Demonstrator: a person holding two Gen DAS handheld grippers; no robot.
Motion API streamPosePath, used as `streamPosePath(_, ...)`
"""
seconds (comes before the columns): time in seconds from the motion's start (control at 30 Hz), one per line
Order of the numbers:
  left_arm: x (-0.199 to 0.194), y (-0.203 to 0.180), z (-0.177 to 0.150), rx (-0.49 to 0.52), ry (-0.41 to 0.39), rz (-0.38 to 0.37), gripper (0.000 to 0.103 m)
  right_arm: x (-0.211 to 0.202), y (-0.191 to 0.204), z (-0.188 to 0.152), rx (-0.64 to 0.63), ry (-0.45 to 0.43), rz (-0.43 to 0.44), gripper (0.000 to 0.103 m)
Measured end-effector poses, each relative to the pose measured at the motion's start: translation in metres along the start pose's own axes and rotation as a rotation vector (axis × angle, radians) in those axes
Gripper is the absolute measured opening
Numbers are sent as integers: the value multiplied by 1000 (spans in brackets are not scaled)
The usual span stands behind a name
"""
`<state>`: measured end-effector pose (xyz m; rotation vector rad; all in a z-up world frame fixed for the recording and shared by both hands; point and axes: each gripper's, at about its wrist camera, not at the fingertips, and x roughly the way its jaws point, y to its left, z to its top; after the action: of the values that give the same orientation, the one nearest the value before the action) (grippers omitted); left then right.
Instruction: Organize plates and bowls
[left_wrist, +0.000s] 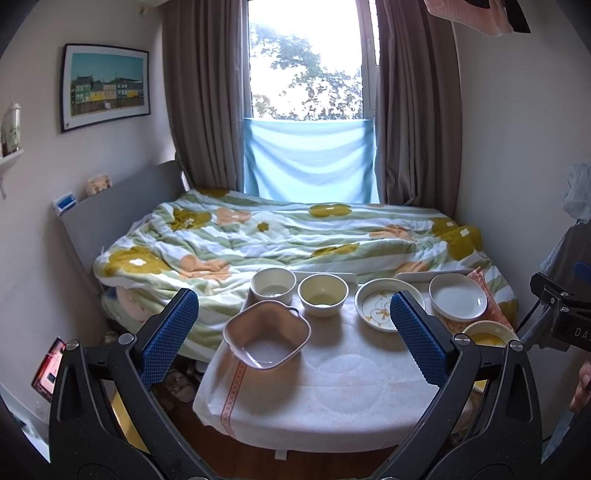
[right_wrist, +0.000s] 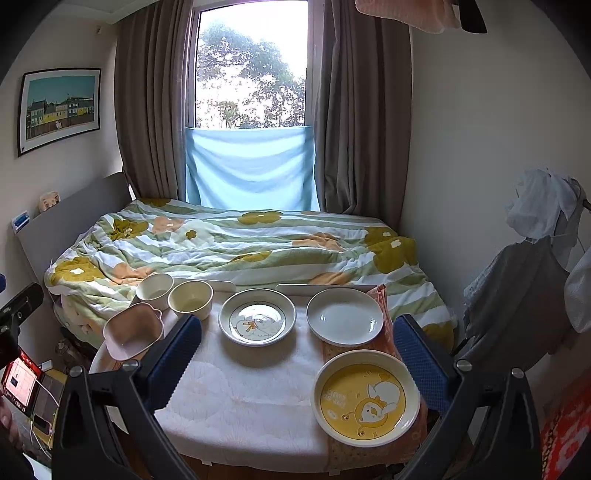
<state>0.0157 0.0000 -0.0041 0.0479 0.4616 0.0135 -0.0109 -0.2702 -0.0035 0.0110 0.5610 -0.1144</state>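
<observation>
On the cloth-covered table (left_wrist: 332, 380) stand a pink square bowl (left_wrist: 266, 334) at the left, a white bowl (left_wrist: 273, 286) and a cream bowl (left_wrist: 323, 294) behind it, a duck-pattern plate (left_wrist: 384, 304), a plain white plate (left_wrist: 458, 296) and a yellow plate (left_wrist: 487, 334) at the right. My left gripper (left_wrist: 293, 341) is open and empty, held above the table's near edge. My right gripper (right_wrist: 295, 356) is open and empty, over the near table. There I see the yellow plate (right_wrist: 365, 397), white plate (right_wrist: 345, 316), duck plate (right_wrist: 257, 317), pink bowl (right_wrist: 133, 331), cream bowl (right_wrist: 191, 299) and white bowl (right_wrist: 155, 290).
A bed with a flowered quilt (left_wrist: 280, 236) lies right behind the table, under a curtained window (left_wrist: 306, 62). Two white trays (right_wrist: 321, 288) lean along the table's far edge. Clothes hang on a rack (right_wrist: 535, 288) at the right. A phone (right_wrist: 20, 380) sits low left.
</observation>
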Motion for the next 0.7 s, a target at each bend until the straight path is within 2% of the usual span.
streamPosePath(0.7,2,4,4,0,-13,12,103,2,1,4,-5,1,4,103)
